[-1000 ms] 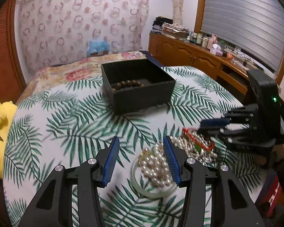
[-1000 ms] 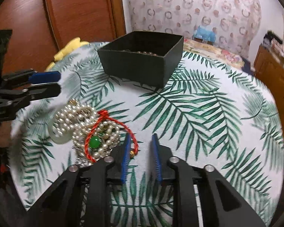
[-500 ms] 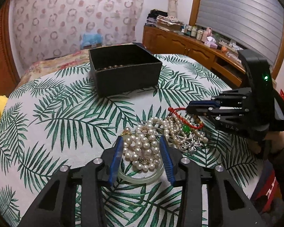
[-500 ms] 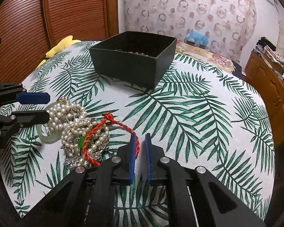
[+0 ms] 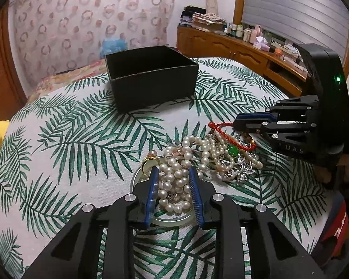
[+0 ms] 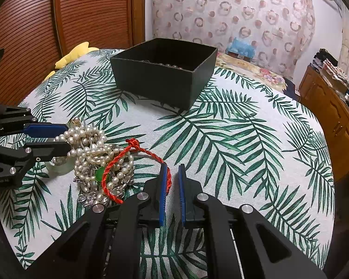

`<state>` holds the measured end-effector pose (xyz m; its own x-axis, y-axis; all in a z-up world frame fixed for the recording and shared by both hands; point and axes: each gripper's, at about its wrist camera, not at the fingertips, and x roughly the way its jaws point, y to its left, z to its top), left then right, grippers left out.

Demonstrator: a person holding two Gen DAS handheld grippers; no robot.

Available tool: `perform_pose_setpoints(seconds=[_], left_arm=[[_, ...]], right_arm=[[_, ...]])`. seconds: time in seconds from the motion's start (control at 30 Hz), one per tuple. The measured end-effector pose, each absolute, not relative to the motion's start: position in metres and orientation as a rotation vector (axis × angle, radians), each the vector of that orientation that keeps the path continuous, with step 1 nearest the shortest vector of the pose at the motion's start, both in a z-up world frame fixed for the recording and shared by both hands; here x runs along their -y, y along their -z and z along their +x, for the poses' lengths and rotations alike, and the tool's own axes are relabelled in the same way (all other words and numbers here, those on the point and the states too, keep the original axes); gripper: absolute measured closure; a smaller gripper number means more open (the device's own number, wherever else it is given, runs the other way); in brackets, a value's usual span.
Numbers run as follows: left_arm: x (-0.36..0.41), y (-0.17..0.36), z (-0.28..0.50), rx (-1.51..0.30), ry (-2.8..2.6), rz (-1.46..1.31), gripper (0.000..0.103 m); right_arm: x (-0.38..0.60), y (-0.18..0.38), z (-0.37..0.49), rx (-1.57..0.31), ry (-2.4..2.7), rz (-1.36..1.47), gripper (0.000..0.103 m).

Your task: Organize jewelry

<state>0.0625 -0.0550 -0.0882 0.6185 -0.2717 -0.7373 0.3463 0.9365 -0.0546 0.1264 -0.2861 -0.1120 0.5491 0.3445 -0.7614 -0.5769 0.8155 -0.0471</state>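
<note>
1. Jaws of the left gripper [image 5: 173,191] stand parted around a heap of pearls [image 5: 176,186]; whether the pads press the beads I cannot tell.
2. Jaws of the right gripper [image 6: 172,190] are released, with a narrow gap between the blue pads; nothing is held between them.
3. Red cord [image 6: 137,160] lies looped over the jewelry pile; part of it runs along the outer side of the right gripper's left finger [image 6: 162,186], not between the pads.
4. A green bead [image 5: 232,150] sits in the pile beneath the cord, among pearls and silvery pieces.
5. The pearls rest partly on a pale bangle [image 5: 172,220] under the left gripper; a gold ring [image 5: 149,162] lies at its far edge.
6. The pile lies on the tabletop [image 6: 232,139], covered in a palm-leaf cloth, near the front edge.
7. A black box [image 6: 165,74], open on top, stands well apart from the pile toward the far side; dark beads show inside it from the right wrist view.
</note>
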Motion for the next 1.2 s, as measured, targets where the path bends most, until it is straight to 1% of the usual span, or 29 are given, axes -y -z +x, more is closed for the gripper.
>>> perform_pose_setpoints(seconds=[0.03, 0.17, 0.4, 0.67, 0.7, 0.73, 0.97, 1.13, 1.17, 1.2], left_arm=[[0.055, 0.088, 0.062, -0.830, 0.360, 0.093, 0.087], [0.051, 0.083, 0.058, -0.800, 0.348, 0.086, 0.090], [0.032, 0.052, 0.050, -0.693, 0.302, 0.014, 0.090], [0.024, 0.020, 0.046, -0.625, 0.309, 0.000, 0.090], [0.024, 0.016, 0.047, -0.619, 0.311, 0.000, 0.090], [0.024, 0.012, 0.047, -0.611, 0.312, 0.003, 0.090], [0.026, -0.019, 0.047, -0.549, 0.324, 0.024, 0.090], [0.025, -0.041, 0.045, -0.504, 0.325, 0.031, 0.090], [0.025, -0.046, 0.045, -0.494, 0.324, 0.033, 0.091], [0.025, -0.049, 0.046, -0.488, 0.324, 0.034, 0.100]], right_arm=[[0.286, 0.112, 0.126, -0.824, -0.556, -0.309, 0.094], [0.286, 0.112, 0.127, -0.823, -0.555, -0.310, 0.094], [0.286, 0.112, 0.126, -0.823, -0.556, -0.309, 0.094], [0.285, 0.112, 0.125, -0.821, -0.560, -0.318, 0.093], [0.284, 0.112, 0.125, -0.819, -0.562, -0.324, 0.095], [0.282, 0.112, 0.124, -0.819, -0.567, -0.329, 0.100], [0.287, 0.107, 0.123, -0.809, -0.559, -0.315, 0.100], [0.290, 0.090, 0.121, -0.770, -0.558, -0.301, 0.100], [0.290, 0.086, 0.121, -0.761, -0.559, -0.300, 0.100], [0.290, 0.082, 0.121, -0.753, -0.560, -0.300, 0.100]])
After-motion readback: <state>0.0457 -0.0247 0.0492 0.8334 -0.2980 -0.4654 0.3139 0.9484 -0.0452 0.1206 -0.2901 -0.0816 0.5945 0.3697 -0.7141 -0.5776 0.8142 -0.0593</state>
